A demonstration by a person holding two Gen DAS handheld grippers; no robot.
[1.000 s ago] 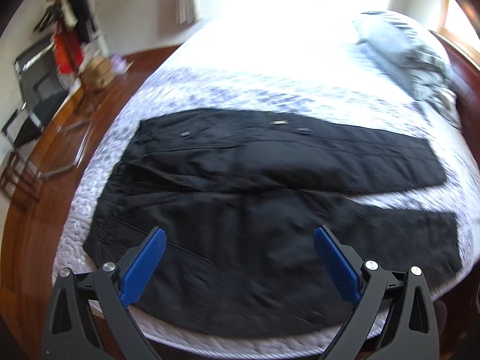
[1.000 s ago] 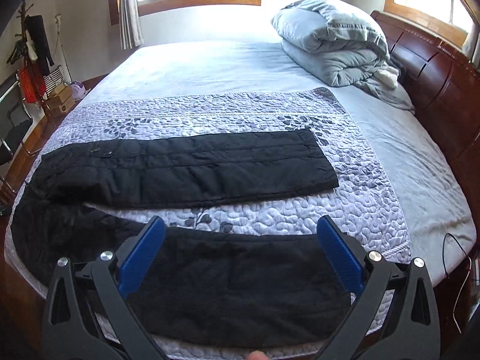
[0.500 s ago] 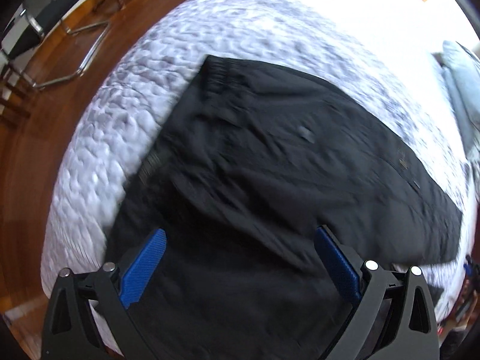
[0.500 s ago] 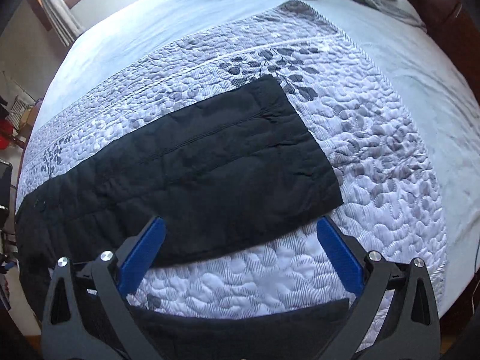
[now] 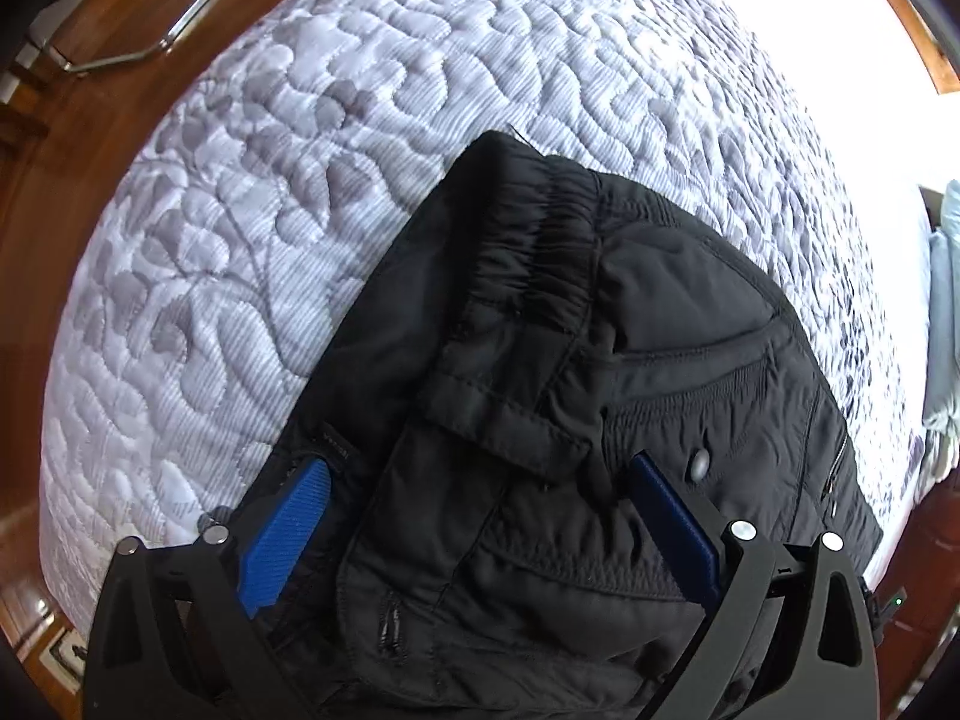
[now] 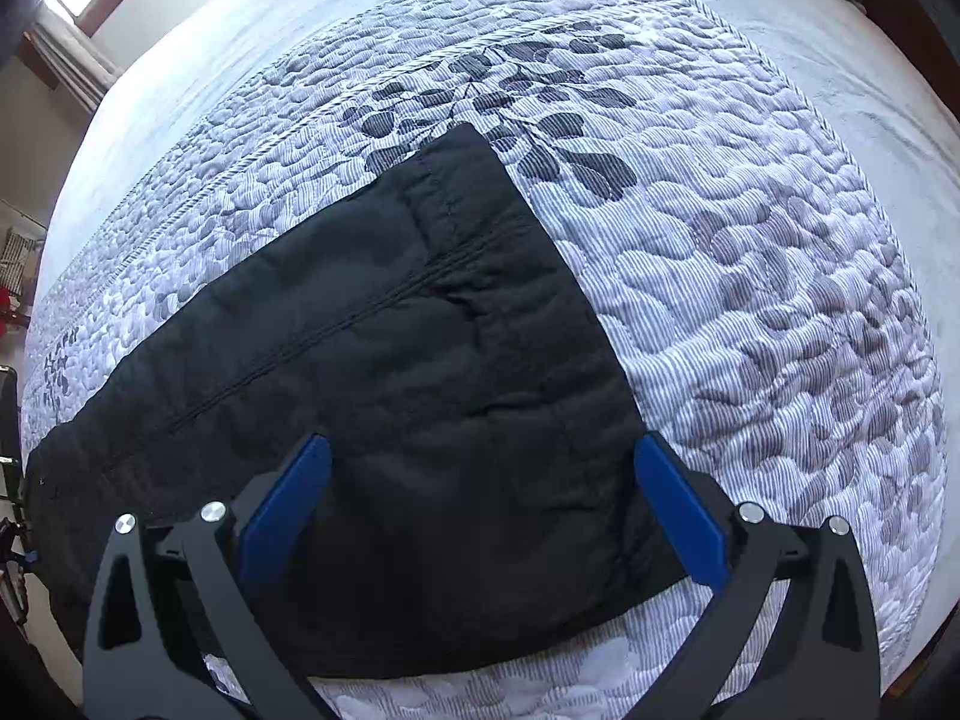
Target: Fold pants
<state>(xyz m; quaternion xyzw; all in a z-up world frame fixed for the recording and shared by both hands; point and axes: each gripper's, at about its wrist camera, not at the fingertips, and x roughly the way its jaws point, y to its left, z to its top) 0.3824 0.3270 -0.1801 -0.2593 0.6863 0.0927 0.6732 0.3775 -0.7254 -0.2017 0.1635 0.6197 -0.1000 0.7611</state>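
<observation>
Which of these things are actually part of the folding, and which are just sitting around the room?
Part of the job:
- black pants, waistband and leg end on the quilt
- left gripper, open over the waist
- right gripper, open over the leg

Just lying about:
- quilted bedspread
- metal chair frame
- curtain

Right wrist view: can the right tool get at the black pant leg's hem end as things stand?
Probably yes. The right tool is open, right over the black padded pant leg, whose hem end lies flat and uncovered on the grey quilted bedspread.
</observation>
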